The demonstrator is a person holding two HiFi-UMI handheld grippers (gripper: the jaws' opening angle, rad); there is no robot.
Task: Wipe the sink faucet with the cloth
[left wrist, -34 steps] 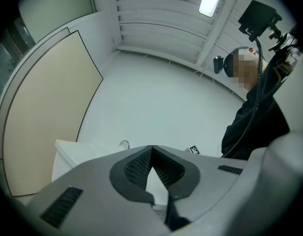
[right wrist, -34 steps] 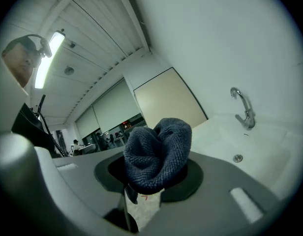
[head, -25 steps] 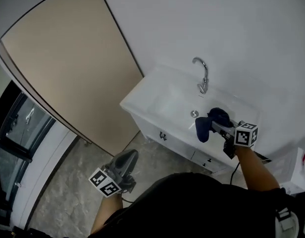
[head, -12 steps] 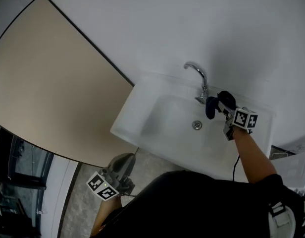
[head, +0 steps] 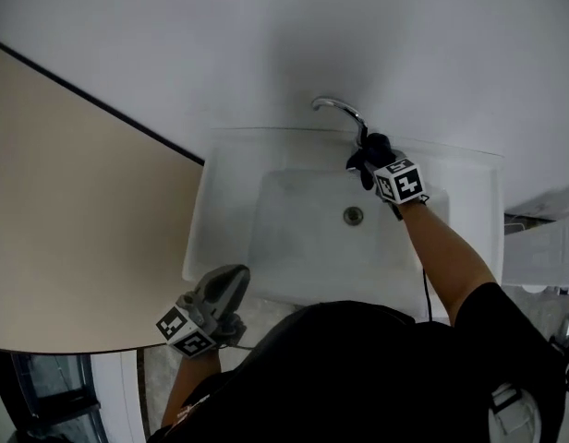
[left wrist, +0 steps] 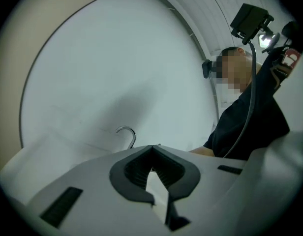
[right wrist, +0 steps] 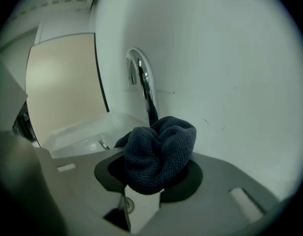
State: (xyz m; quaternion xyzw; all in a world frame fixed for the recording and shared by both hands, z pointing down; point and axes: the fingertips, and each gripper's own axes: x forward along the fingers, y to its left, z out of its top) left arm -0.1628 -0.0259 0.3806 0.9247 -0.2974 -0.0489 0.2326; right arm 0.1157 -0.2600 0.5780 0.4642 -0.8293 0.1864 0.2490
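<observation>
The right hand-held gripper (head: 371,158) is clamped on the bunched dark cloth (right wrist: 160,150). That wad sits right up at the lower stem of the faucet (right wrist: 143,80), at the back edge of the sink (head: 227,212). Whether the cloth is pressing on the chrome or is just short of it cannot be told.

The left hand-held gripper (head: 233,281) hangs off the sink's front-left corner, jaws fully together with nothing in them, so it plays no part here.

There are several dangers:
- **Hard contact:** only a small bulge of cloth pokes past the jaws, so a firm push could bring hard plastic onto the chrome instead of fabric.
- **Lost grip:** a stroke up the stem could catch the wad under the curved spout and drag it out of the jaws into the basin.
- **Missed side:** the gripper comes in from the front, so the wall side of the stem may well go unwiped.
- **Swinging spout:** a sideways shove might swing the spout rather than clean it.
</observation>
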